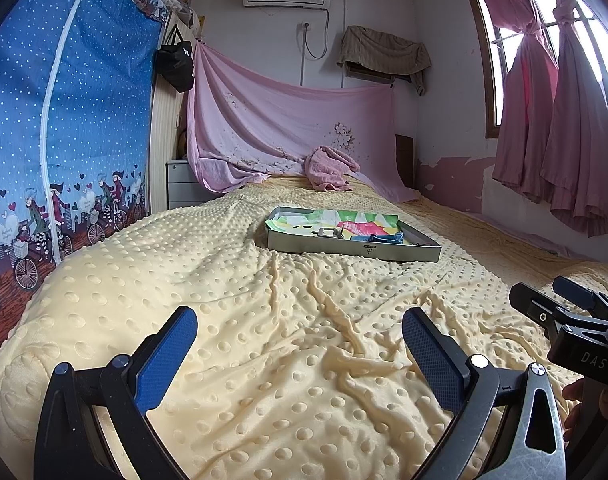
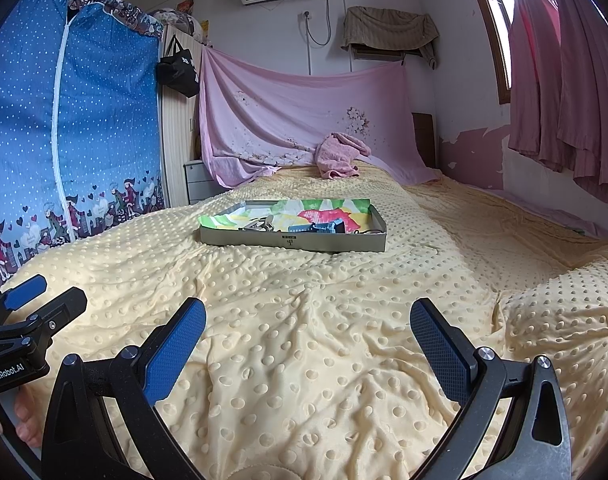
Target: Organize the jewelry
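A shallow grey cardboard box (image 1: 353, 249) (image 2: 292, 242) lies on the yellow dotted bedspread, well ahead of both grippers. It is lined with colourful paper and holds a metal clasp piece (image 1: 327, 233) (image 2: 264, 222), a blue item (image 1: 379, 238) (image 2: 317, 227) and thin dark jewelry at its right end (image 2: 363, 232). My left gripper (image 1: 300, 330) is open and empty, low over the blanket. My right gripper (image 2: 307, 320) is open and empty too. The right gripper also shows at the right edge of the left wrist view (image 1: 543, 300); the left one shows at the left edge of the right wrist view (image 2: 44, 292).
The bedspread (image 1: 264, 320) is rumpled with folds between the grippers and the box. A pink towel (image 1: 329, 170) lies at the head of the bed below a hung pink sheet. A blue fabric wardrobe (image 1: 64, 120) stands left; pink curtains (image 1: 563, 120) hang right.
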Demonstrator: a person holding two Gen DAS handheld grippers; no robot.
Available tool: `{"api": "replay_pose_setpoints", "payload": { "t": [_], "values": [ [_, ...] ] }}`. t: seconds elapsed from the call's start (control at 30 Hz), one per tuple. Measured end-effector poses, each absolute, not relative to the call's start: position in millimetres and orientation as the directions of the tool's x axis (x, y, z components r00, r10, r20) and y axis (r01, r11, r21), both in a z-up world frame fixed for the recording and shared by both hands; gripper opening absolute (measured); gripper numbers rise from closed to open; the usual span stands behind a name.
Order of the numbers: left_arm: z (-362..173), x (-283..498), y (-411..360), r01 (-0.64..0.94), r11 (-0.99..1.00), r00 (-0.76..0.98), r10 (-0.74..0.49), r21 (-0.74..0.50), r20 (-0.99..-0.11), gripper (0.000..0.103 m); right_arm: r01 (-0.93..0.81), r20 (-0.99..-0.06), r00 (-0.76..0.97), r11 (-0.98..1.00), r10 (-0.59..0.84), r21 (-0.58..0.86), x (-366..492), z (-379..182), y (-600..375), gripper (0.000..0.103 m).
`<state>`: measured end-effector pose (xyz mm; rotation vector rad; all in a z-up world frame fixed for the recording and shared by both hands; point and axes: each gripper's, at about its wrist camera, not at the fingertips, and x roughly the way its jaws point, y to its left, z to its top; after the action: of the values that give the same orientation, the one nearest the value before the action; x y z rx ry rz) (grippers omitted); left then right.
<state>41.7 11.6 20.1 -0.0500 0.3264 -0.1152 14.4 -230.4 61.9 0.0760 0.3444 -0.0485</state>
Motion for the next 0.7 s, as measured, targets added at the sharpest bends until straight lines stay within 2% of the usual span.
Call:
{"api": "replay_pose_setpoints", "payload": {
  "t": [0.7],
  "values": [
    [20.7,41.2,11.8,0.113,0.991,0.940,-0.131,-0.076,-0.314,0.103,0.060,-0.339,0.940,0.996,-0.034,0.067,14.5,62.0,-230.4,0.101]
  ]
}}
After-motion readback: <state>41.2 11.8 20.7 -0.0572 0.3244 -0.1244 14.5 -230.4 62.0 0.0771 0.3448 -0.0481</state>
